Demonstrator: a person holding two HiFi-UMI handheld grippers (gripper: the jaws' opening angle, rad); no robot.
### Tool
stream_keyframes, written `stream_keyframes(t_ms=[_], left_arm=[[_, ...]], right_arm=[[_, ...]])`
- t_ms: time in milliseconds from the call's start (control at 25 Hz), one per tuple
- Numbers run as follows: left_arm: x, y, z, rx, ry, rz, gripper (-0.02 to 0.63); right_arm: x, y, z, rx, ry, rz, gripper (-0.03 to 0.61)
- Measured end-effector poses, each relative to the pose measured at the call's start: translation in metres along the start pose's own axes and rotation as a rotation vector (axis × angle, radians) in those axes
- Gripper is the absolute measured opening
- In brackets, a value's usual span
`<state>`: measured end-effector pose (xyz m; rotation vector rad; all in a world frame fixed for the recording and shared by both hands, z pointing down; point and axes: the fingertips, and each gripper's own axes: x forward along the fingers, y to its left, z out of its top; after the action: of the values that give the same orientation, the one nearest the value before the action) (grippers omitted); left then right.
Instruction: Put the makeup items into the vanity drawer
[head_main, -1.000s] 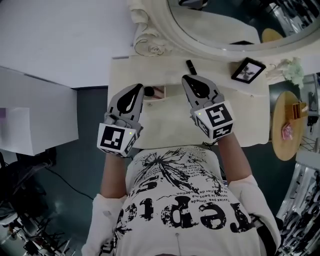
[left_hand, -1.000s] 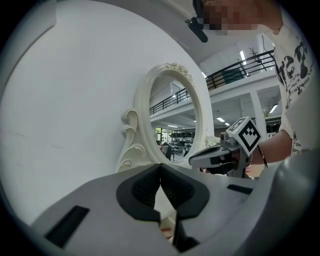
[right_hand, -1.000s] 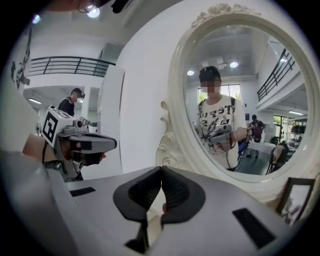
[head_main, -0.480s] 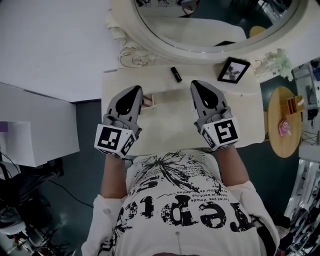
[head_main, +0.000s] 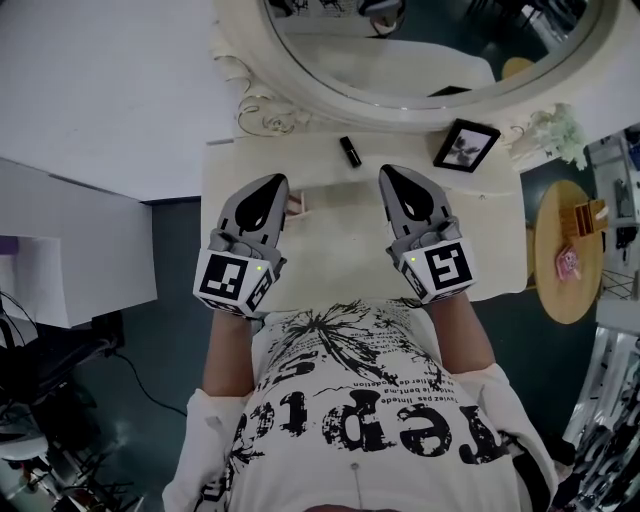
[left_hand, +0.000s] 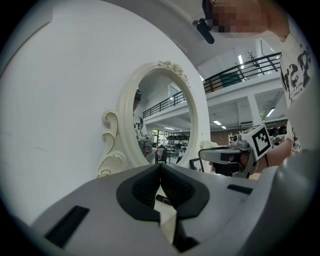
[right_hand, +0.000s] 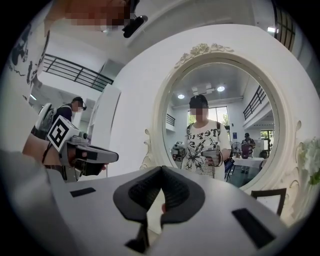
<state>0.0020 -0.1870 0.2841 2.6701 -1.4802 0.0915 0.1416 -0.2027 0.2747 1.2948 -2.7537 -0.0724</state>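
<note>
While beside mirror (head_main: 300, 85), lipstick (head_main: 350, 151), picture frame (head_main: 466, 145).

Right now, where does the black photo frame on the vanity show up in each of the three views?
Head view: photo frame upper right, just under the oval mirror.
Left gripper view: only a sliver, right of centre, beside the tip of the right gripper.
Right gripper view: lower right, below the mirror's rim.
Shared landmark: the white oval mirror.
</note>
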Motion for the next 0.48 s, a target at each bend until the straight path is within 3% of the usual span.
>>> stream_keyframes(t_ms=[480], left_arm=[[-0.0032,-0.0013,-0.0016,0.010,0.011,0.017,0.014]], right_arm=[[0.0026,0.0057,-0.0049,0.008,-0.003,0.013,0.011]])
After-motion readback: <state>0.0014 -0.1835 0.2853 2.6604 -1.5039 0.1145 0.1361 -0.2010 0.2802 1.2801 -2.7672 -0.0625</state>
